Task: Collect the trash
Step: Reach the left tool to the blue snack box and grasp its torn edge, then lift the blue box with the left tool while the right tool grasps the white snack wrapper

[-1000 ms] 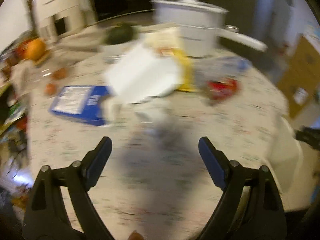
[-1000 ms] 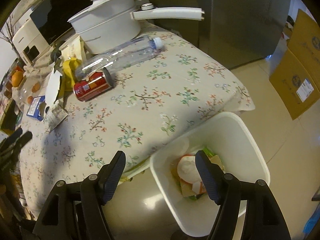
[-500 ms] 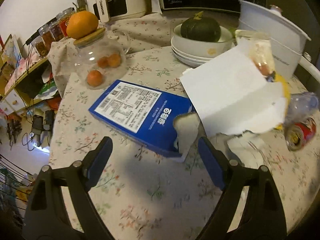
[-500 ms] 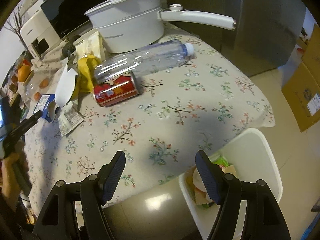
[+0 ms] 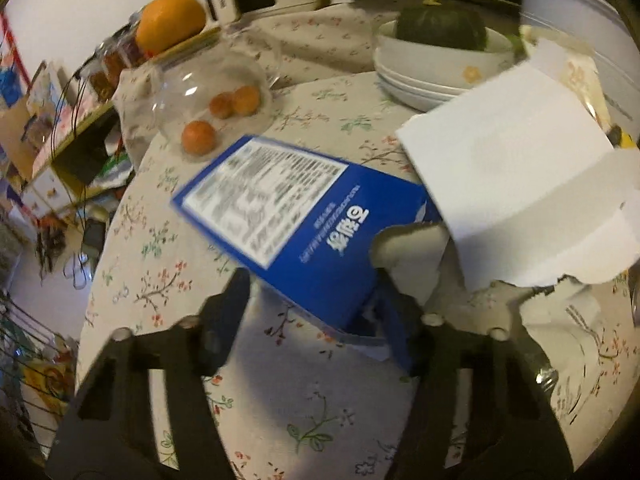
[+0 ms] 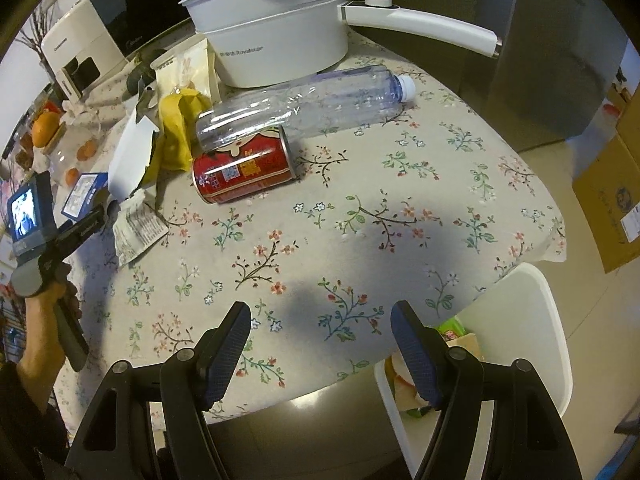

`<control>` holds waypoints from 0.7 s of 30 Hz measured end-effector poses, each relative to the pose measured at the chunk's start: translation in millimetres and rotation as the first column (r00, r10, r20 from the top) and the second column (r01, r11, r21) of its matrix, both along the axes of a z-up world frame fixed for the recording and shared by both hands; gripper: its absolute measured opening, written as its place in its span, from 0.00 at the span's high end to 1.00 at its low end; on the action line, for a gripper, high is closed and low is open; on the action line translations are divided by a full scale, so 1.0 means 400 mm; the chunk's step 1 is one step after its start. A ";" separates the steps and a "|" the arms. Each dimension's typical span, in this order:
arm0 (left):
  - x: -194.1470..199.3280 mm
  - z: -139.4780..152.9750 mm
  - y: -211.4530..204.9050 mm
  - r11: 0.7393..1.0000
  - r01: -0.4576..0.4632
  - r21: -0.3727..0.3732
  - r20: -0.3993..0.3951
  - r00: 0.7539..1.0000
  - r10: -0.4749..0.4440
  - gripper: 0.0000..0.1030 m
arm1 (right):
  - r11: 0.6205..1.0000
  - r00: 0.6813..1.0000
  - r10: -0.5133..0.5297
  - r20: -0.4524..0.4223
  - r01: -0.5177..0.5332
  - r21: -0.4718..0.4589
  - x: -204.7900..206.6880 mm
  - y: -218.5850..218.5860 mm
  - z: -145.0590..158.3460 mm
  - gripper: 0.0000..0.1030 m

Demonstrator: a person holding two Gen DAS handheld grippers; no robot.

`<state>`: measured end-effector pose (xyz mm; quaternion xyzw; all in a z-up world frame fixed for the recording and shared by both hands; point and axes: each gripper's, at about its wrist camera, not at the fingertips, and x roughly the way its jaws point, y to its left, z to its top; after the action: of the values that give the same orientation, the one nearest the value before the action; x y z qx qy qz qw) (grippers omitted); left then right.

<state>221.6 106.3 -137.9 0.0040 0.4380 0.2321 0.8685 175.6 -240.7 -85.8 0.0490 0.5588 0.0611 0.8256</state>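
Note:
A flat blue carton point(image 5: 296, 220) lies on the floral tablecloth; its near corner sits between the open fingers of my left gripper point(image 5: 312, 312). It also shows small in the right wrist view point(image 6: 86, 196). White torn paper point(image 5: 520, 184) overlaps its right end. A red can point(image 6: 244, 170), a clear plastic bottle point(image 6: 304, 104), a yellow peel point(image 6: 176, 136) and a crumpled wrapper point(image 6: 138, 232) lie on the table. My right gripper point(image 6: 320, 344) is open and empty above the table's near edge. A white trash bin point(image 6: 532, 332) stands below the table on the right.
A white pot point(image 6: 276, 28) with a long handle stands at the back. Stacked bowls with a green squash point(image 5: 440, 52), a glass jar with small oranges point(image 5: 216, 96) and an orange point(image 5: 170, 20) stand behind the carton. Cardboard boxes point(image 6: 612, 192) stand on the floor.
My left gripper has swung left and advanced until the blue carton's corner lies between its fingers. My right gripper has risen from over the bin to over the table edge.

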 end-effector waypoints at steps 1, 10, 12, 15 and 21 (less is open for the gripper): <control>-0.004 0.000 0.012 1.000 -0.018 -0.016 0.003 1.000 0.018 0.55 | 1.000 1.000 0.004 0.000 -0.004 -0.001 -0.001 0.004 0.000 0.28; -0.059 0.041 0.094 0.994 -0.056 -0.093 0.047 0.997 0.061 0.67 | 1.000 1.000 0.029 0.008 -0.029 -0.010 -0.002 0.044 0.002 0.28; -0.075 0.064 0.110 0.992 -0.047 -0.116 0.079 0.995 0.057 0.68 | 0.999 0.999 0.039 0.009 -0.039 -0.013 0.000 0.060 0.001 0.28; -0.094 0.100 0.127 0.990 -0.019 -0.142 0.115 0.993 0.035 0.70 | 0.997 0.998 0.067 0.012 -0.067 -0.022 0.005 0.097 0.000 0.28; -0.144 0.162 0.132 0.977 0.050 -0.205 0.158 0.987 -0.018 0.74 | 0.993 0.992 0.122 0.032 -0.122 -0.009 0.022 0.194 -0.001 0.28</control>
<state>164.0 159.0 -73.0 -0.0976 0.3909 0.1697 0.8994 184.5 -163.1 -86.1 0.0111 0.5475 0.1103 0.8295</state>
